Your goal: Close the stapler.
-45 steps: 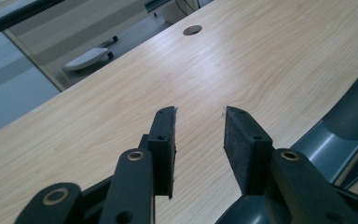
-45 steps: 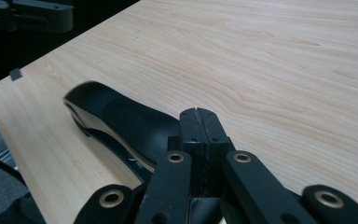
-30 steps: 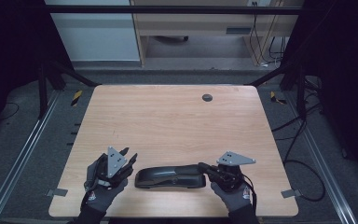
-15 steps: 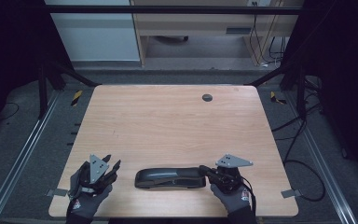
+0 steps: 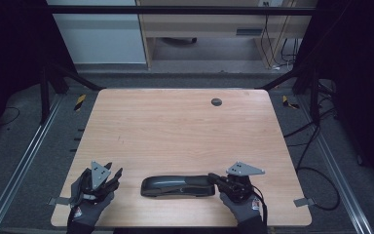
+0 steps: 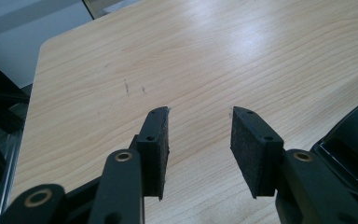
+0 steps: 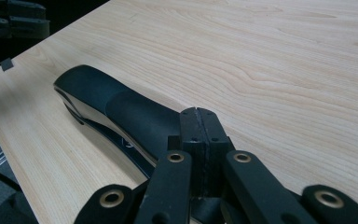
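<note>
Jaws opening empty, left gripper (image 5: 111, 176), stapler (image 5: 177, 186) apart

A light wooden table (image 5: 175, 131) with rounded corners is standing on a grey floor (image 5: 29, 161), a dark round grommet (image 5: 216, 102) sitting near its far edge. Beyond it, a wooden desk (image 5: 199, 24) and a pale cabinet (image 5: 97, 39) are lining the back, while black cables (image 5: 316, 141) are trailing on the right and darkness is swallowing both sides.

Light wooden table (image 5: 175, 131), black stapler (image 5: 177, 185) flat near its front edge.
</note>
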The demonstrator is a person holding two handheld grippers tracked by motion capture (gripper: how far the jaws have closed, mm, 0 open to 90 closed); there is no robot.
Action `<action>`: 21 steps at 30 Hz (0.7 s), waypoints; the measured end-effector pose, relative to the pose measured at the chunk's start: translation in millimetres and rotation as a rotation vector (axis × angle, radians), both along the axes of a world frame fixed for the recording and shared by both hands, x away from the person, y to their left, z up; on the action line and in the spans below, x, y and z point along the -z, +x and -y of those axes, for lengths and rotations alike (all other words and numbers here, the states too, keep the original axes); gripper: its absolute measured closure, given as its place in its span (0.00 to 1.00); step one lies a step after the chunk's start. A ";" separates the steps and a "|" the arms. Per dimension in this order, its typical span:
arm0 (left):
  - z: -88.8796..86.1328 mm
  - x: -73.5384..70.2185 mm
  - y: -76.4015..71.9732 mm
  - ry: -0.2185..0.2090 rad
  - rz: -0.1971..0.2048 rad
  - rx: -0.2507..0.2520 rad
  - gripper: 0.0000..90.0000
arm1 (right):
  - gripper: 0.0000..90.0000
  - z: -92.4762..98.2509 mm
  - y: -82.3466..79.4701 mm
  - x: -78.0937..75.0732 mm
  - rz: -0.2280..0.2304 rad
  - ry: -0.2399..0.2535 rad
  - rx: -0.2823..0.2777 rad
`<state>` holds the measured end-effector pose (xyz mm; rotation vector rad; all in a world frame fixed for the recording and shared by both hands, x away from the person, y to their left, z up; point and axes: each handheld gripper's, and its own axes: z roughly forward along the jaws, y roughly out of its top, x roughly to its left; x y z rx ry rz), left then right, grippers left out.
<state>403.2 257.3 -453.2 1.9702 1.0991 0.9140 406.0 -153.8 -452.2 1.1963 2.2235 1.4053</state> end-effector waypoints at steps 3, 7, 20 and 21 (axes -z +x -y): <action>-0.8 2.1 1.7 0.002 -0.008 -0.006 0.62 | 1.00 -0.4 -0.7 0.5 0.005 0.001 0.004; -2.2 2.9 2.6 0.007 -0.011 -0.011 0.62 | 1.00 -2.6 -1.8 -0.7 0.014 -0.022 0.008; -2.3 6.2 4.8 0.017 -0.026 -0.006 0.61 | 1.00 -4.8 -3.5 0.9 0.026 -0.049 0.011; -2.4 6.3 4.9 0.018 -0.027 -0.006 0.61 | 1.00 -4.3 -2.9 0.5 0.019 -0.045 0.009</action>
